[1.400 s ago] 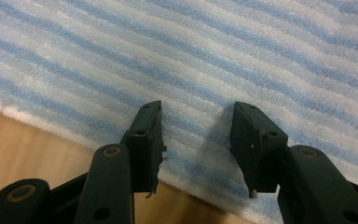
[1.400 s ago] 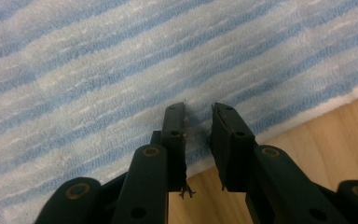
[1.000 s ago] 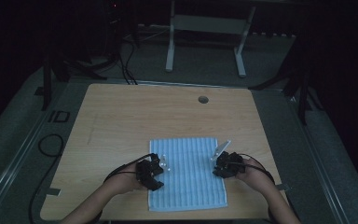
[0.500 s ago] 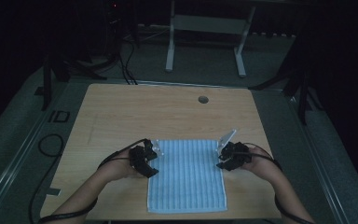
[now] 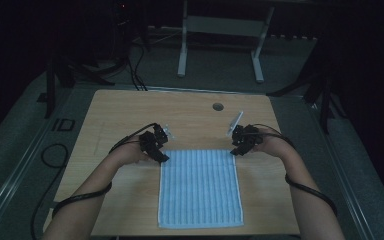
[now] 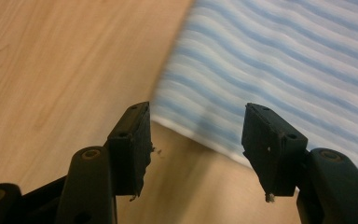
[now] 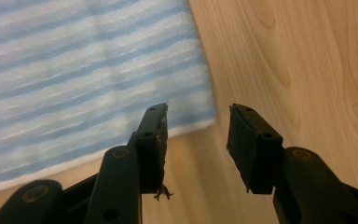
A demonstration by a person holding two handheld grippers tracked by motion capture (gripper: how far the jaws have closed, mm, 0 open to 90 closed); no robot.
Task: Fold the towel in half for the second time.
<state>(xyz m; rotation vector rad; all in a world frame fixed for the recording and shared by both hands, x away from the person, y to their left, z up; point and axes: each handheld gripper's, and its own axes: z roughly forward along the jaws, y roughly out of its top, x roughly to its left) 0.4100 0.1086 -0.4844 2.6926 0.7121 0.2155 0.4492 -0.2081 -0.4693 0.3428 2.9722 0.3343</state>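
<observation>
A blue-and-white striped rectangular cloth [image 5: 200,187] lies flat toward six o'clock on the light wooden bench [image 5: 130,110]. The left gripper [image 5: 162,155] sits at the cloth's eleven o'clock corner, the right gripper [image 5: 234,150] at its one o'clock corner — both with jaws apart and empty. The right jaws have just been opening.

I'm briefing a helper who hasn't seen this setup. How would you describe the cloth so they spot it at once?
Find the light wooden table. On its near half, just toward the person from the two black grippers, lies the cloth, spread flat and reaching almost to the near edge. It is pale blue with fine white stripes, the only soft, coloured thing on the bare wood.
</observation>
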